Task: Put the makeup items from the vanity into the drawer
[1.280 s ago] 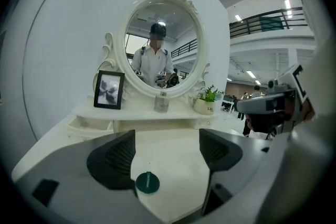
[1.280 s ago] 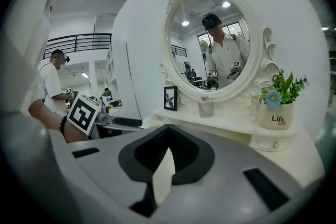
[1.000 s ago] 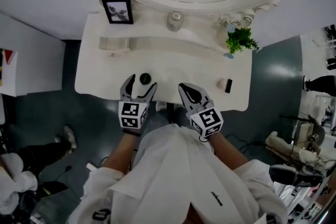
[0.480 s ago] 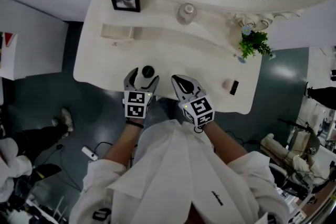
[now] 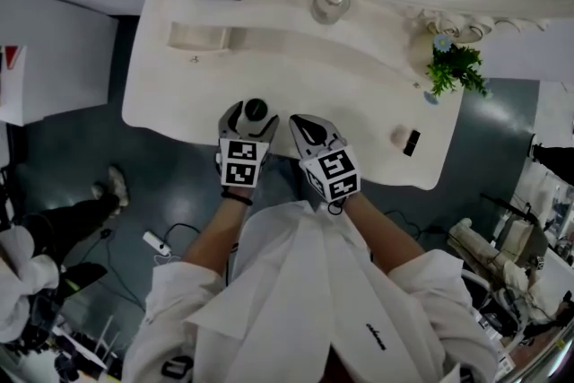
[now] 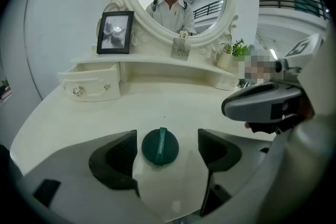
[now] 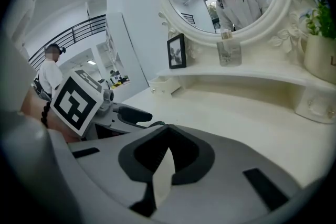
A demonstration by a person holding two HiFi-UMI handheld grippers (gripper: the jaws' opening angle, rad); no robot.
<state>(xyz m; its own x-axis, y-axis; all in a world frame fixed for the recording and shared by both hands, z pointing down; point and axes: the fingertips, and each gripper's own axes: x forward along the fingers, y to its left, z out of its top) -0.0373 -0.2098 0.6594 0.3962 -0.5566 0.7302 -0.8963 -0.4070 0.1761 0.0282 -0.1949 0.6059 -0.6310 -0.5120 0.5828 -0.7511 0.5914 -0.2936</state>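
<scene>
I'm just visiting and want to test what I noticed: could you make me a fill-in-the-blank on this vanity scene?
1. The left tool is ___ around the round compact.
2. The compact's lid is dark ___.
3. The right tool is ___, holding nothing.
Missing words: open; green; shut.

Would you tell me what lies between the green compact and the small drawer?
Only bare vanity top lies between the green compact and the small drawer; the left gripper view shows this stretch plainly.
</scene>
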